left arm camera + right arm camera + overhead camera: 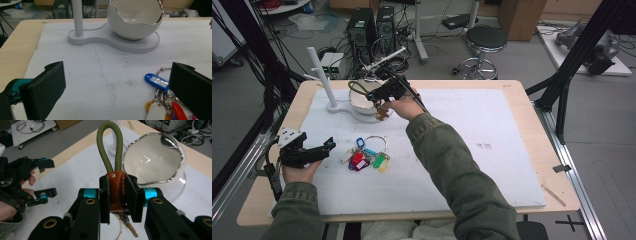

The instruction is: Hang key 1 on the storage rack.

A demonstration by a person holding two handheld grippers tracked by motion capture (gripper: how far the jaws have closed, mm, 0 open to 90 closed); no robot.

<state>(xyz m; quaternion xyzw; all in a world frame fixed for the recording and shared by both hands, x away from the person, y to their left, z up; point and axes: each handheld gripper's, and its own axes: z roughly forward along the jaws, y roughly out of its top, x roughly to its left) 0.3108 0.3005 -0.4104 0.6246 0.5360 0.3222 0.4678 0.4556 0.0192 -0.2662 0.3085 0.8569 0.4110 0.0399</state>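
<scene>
High view, my right claw: my right gripper [379, 97] is closed on the keychain strap [357, 89], and I hold it above the white bowl [362, 104] at the far left part of the mat.
High view, long axis: the green rope loop points away from me and to the left, and the keys [383, 114] hang under the jaws, over the near rim of the bowl.
High view, the stand: the bowl sits on the white stand [333, 106], and its upright post [323, 75] rises just left of the loop.
High view, my left claw: my left gripper [328, 146] rests low at the near left of the white mat [492, 150], well apart from the bowl, so my right hand is clearly the nearer one.
High view, other keys: the coloured key tags [367, 159] lie on the mat just to the right of my left jaws.
Left gripper view, state: the jaws stand wide open with nothing between them; the blue tag [157, 81] lies beside the right jaw, and the bowl [135, 22] is far ahead.
Right gripper view, grip: both pads press on the brown leather sleeve [117, 190], and the green loop [110, 150] stands straight up out of them.
Right gripper view, direction: the mouth of the bowl [152, 160] lies ahead and to the right of the loop; how high the keys [128, 226] hang above it I cannot tell, because they are mostly hidden below the jaws.
</scene>
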